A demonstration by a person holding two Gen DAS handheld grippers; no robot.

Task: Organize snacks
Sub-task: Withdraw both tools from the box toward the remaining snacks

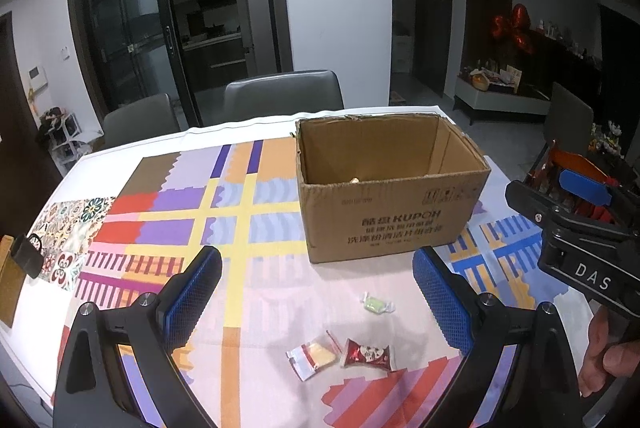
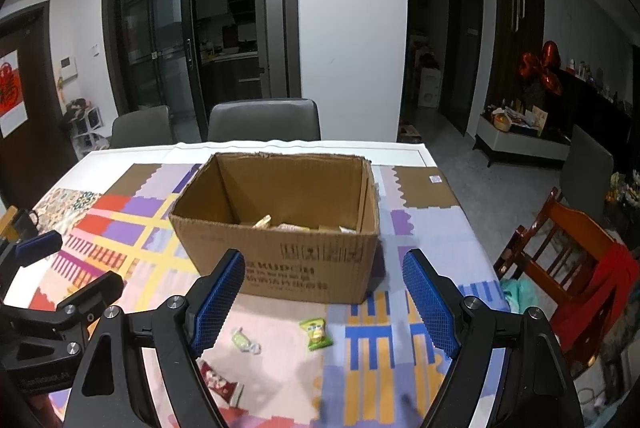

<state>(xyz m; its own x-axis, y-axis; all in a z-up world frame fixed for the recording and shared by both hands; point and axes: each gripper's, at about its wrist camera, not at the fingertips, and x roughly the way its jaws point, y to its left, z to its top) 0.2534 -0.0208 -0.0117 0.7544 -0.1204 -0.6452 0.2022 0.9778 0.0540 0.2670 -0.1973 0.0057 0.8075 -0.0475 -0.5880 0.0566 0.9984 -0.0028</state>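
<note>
Blue cross-hatched pads line both jaws of the left gripper [image 1: 316, 292], which stand wide apart with nothing between them. Just ahead of its tips lie three small wrapped snacks on the patterned tablecloth [image 1: 240, 220]: a pale green twist-wrapped candy [image 1: 377, 302], a clear packet with a yellow biscuit [image 1: 316, 356] and a red foil packet [image 1: 369, 354]. Beyond them stands one open corrugated cardboard box [image 1: 392, 224], rectangular, with printed lettering on its side. The right gripper [image 2: 324, 302] is likewise spread wide and empty; a green square sachet [image 2: 316, 334] lies between and just ahead of its jaws, touching neither. Several wrapped snacks [image 2: 280, 224] sit inside the box; their number cannot be told.
</note>
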